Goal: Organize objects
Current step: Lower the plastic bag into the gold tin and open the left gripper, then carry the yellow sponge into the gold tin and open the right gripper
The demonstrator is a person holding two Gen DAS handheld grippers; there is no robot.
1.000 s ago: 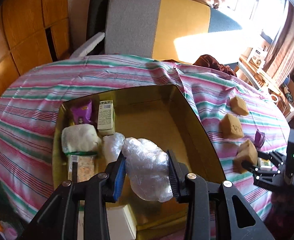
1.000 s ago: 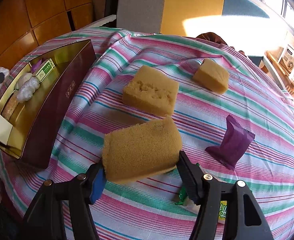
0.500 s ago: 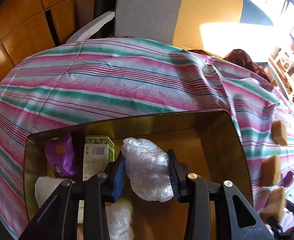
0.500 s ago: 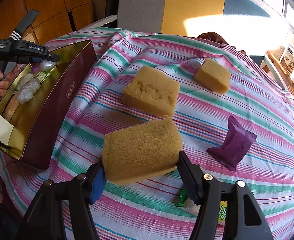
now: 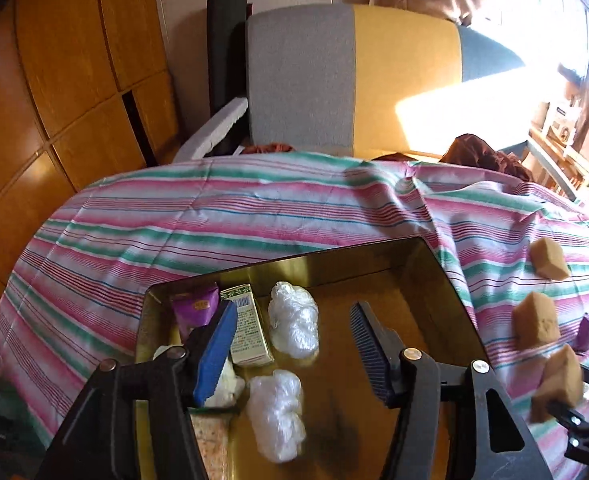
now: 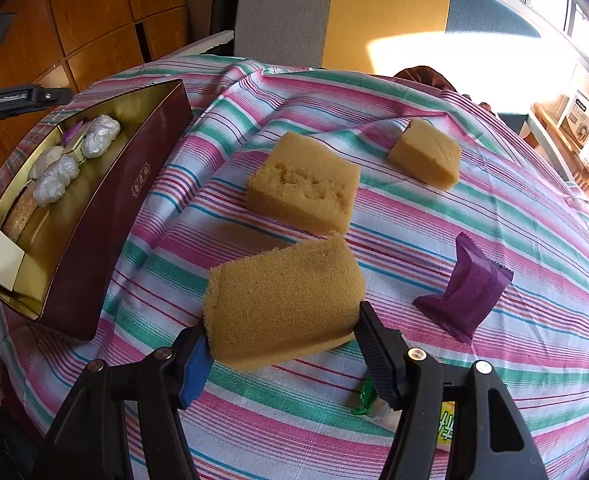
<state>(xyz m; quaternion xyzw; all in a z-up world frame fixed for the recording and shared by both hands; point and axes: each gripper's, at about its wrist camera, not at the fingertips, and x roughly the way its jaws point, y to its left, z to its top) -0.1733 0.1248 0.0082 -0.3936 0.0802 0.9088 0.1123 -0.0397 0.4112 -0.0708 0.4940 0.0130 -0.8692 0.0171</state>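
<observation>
Your striped cloth (image 6: 434, 208) covers the table before a grey-and-yellow chair (image 5: 354, 80) and wooden panels. Your left gripper (image 5: 290, 344) is opening over the gold-lined box (image 5: 426, 280), nothing between its jaws. Only your right view shows your right gripper (image 6: 282, 344) clamping a sponge (image 6: 282, 300) near the cloth's front edge

We can read very little here. The maroon box (image 6: 106, 216) has a small gold stamp of characters on its side wall, too small to make out. The small green-and-white carton (image 5: 247, 326) in that box shows a barcode and fine print, not legible. A yellow packet (image 6: 446, 426) behind the right gripper's finger shows part of one green character. The left gripper's body (image 6: 18, 98) carries a white-lettered label, blurred.
</observation>
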